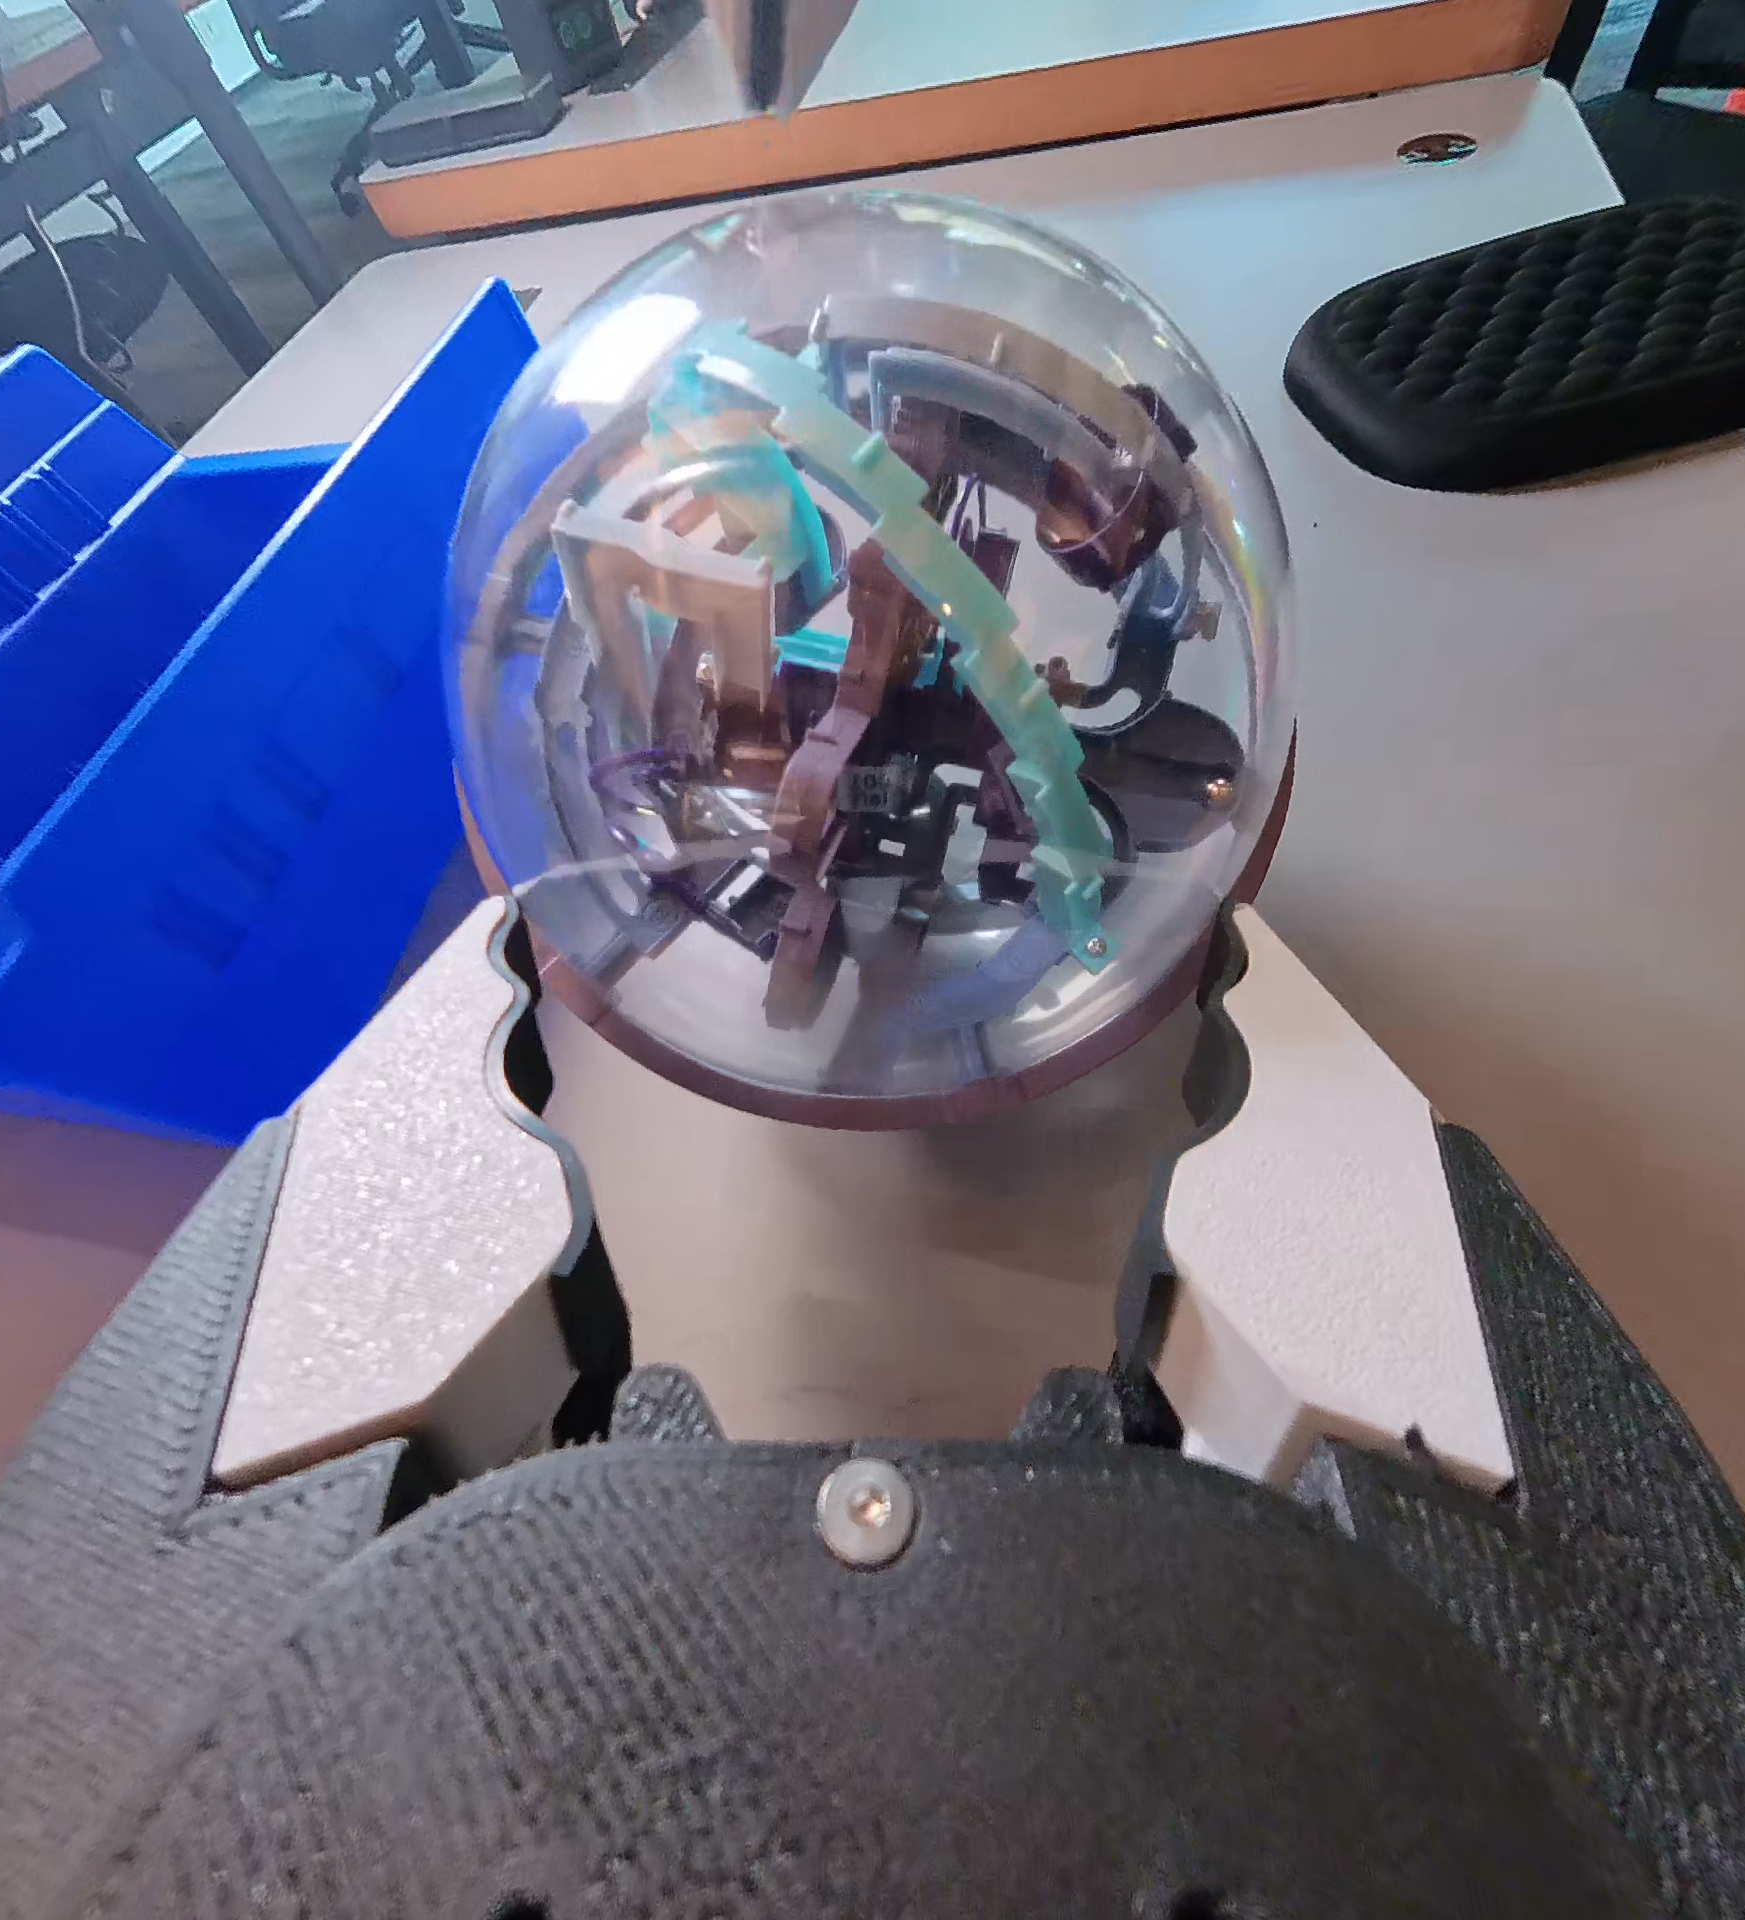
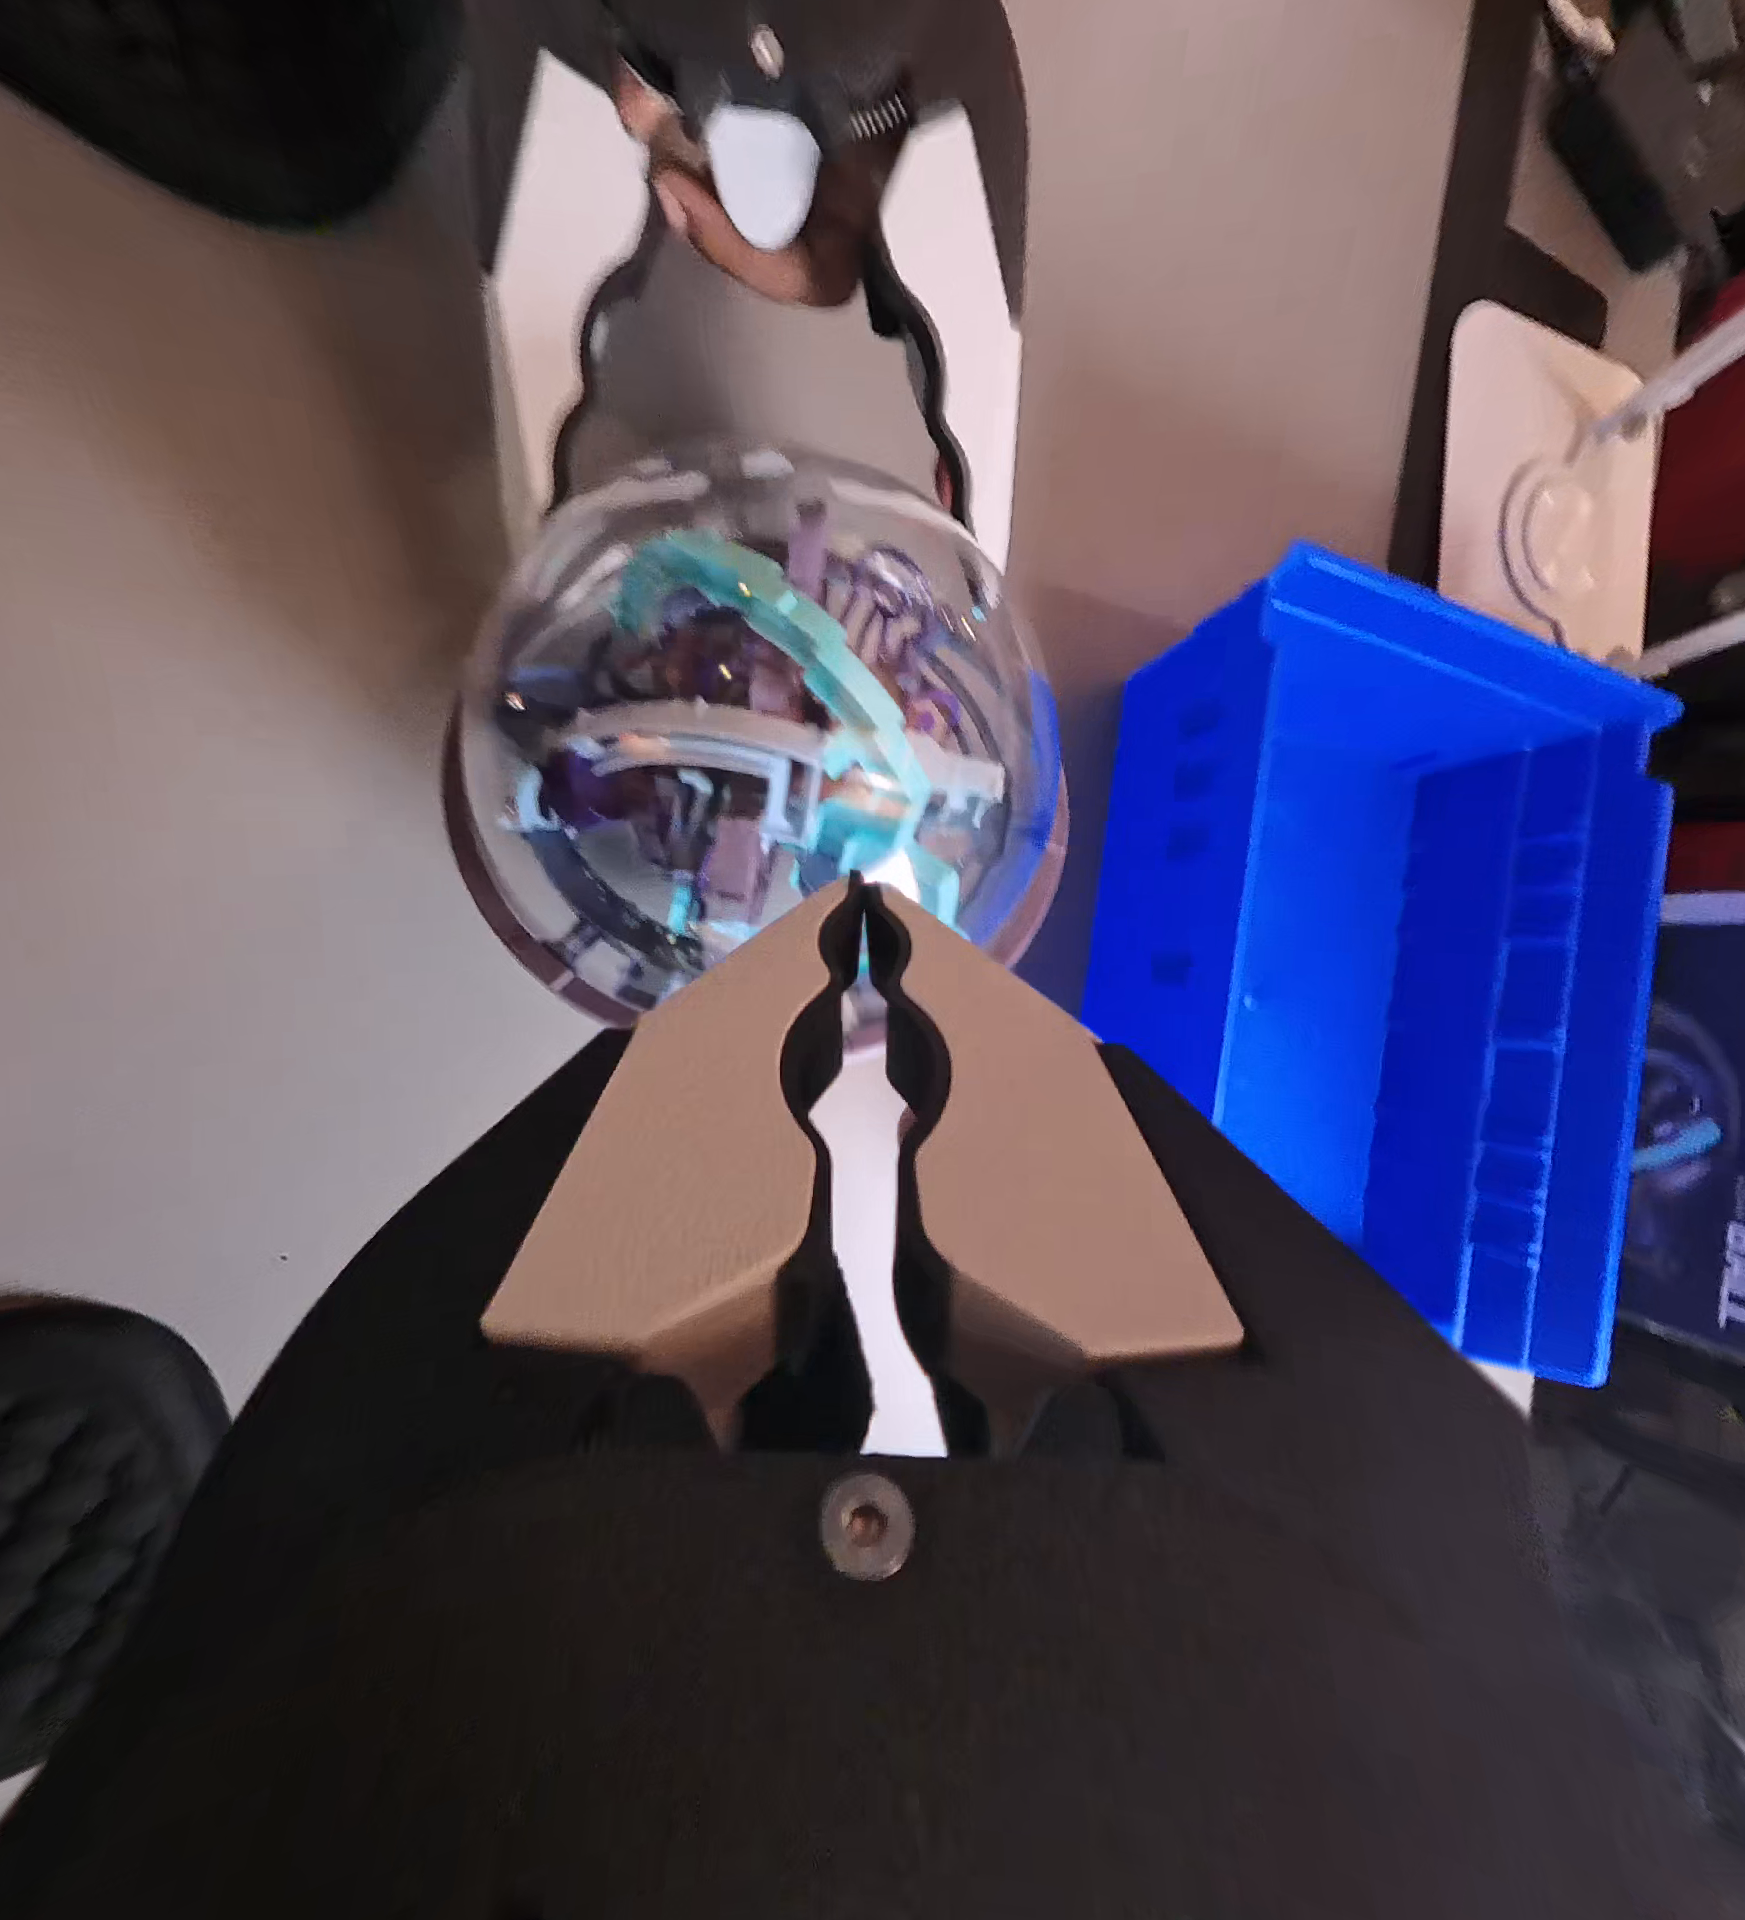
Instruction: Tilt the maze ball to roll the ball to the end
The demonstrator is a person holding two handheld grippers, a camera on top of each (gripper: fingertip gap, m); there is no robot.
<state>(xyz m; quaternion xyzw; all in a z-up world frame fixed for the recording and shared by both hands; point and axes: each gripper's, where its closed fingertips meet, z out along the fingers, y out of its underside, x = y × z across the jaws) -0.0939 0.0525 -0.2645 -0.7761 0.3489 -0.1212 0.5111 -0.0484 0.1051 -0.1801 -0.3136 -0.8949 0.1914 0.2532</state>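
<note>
The pale table (image 1: pixel 1470 727) carries a blue bin (image 1: pixel 172 727) left of the left gripper (image 1: pixel 868 935), its inside apparently empty. The maze ball (image 1: pixel 868 644) sits between that gripper's spread, released fingers, a small steel ball (image 1: pixel 1219 795) inside. The right gripper (image 2: pixel 860 904), clenched on nothing, hovers above the sphere.

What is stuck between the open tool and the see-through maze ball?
Nothing visible. The left tool is open with its tips on either side of the maze ball, and only bare table shows between its fingers. The blue bin sits off to the side. The right tool is shut, hovering above the ball.
</note>
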